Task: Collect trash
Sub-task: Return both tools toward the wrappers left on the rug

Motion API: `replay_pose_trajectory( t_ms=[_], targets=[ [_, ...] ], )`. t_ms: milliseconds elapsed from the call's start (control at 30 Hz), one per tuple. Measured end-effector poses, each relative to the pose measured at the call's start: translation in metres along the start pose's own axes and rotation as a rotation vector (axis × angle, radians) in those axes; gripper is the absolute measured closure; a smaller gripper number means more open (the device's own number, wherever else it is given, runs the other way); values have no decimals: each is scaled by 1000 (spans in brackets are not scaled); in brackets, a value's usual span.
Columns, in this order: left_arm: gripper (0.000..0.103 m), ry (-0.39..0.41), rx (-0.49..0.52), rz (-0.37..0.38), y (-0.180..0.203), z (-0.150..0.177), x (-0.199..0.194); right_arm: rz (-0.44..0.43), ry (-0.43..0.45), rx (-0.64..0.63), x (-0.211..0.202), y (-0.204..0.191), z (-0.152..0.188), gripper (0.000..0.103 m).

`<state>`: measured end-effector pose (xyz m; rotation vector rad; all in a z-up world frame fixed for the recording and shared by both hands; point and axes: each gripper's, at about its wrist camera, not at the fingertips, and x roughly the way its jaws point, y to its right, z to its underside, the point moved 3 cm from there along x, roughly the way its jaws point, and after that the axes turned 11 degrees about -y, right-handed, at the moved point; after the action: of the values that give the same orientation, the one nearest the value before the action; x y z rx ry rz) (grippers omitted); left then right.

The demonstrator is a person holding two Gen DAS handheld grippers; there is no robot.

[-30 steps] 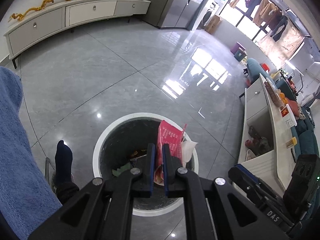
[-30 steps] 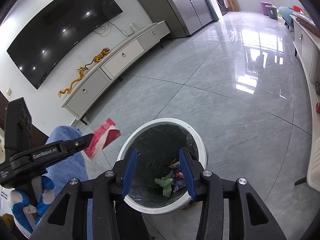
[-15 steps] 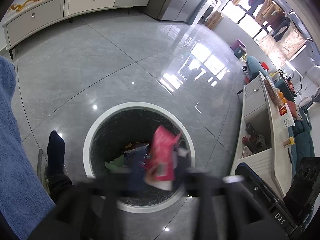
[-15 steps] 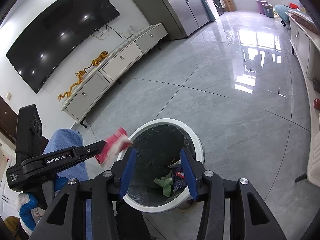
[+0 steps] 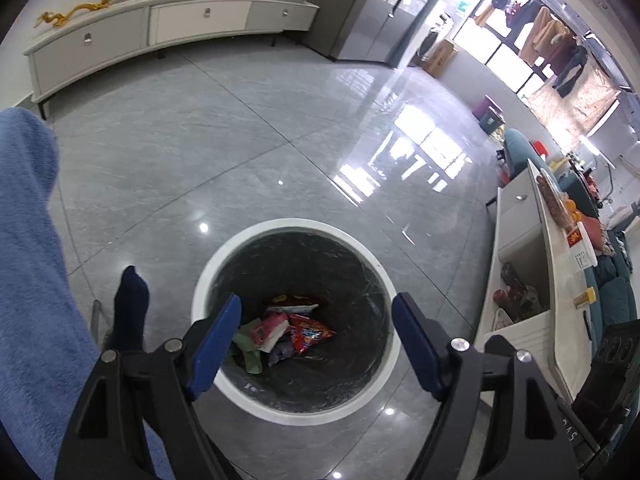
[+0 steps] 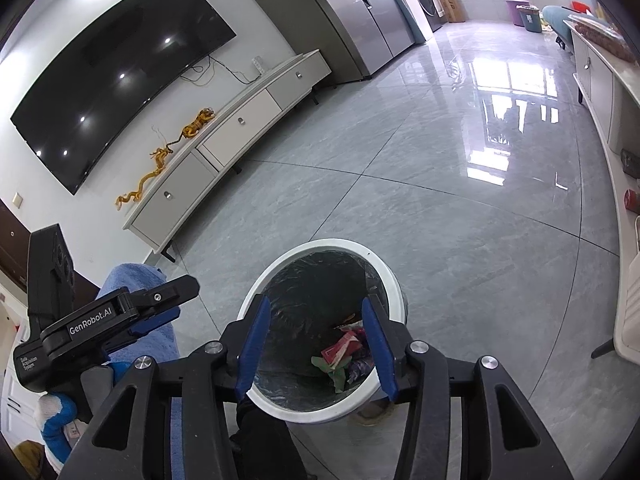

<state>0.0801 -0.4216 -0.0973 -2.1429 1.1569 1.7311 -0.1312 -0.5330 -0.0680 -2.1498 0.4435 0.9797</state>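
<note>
A round white trash bin (image 5: 224,264) with a dark liner stands on the grey floor below both grippers; its rim (image 6: 390,276) also shows in the right wrist view. At its bottom lies the pink-red wrapper (image 5: 270,326) among other scraps (image 5: 310,332); the right wrist view shows that wrapper (image 6: 344,346) too. My left gripper (image 5: 316,322) hangs over the bin with its jaws opening wide and nothing between them. To the left in the right wrist view the left gripper (image 6: 172,300) shows from the side. My right gripper (image 6: 316,334) hovers over the bin, jaws partly apart, empty.
A person's dark sock (image 5: 130,304) stands just left of the bin, beside a blue cloth (image 5: 28,264). A white low cabinet (image 5: 528,280) runs along the right. A TV console (image 6: 224,140) with gold dragon figures lines the far wall, under a black TV (image 6: 120,96).
The left gripper, shut on the pink-red wrapper a second ago, has opened; the wrapper has dropped into the bin. The right gripper has stayed in place.
</note>
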Motion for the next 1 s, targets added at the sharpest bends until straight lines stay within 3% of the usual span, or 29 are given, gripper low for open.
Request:
replay_pose_trajectory(
  t_ms=[167,300,533,767,1000],
  targets=[
    [26,55,-12,-20,-3,7,-32,-10,25,-2,-15,-7,1,57],
    [26,132,9,-80,-2,14,-64,-24,58,-25,-33,-22,3,56],
    [26,298,6,-75,-5,43,-142,-73,112,-101,-67,-66,8,55],
    [26,424,13,-123,-16,77,-222,-129,165,-193,-101,-114,18,53],
    [26,593,-70,-241,-56,126,-301,-185,198,-288,-123,-163,35,50]
  ],
)
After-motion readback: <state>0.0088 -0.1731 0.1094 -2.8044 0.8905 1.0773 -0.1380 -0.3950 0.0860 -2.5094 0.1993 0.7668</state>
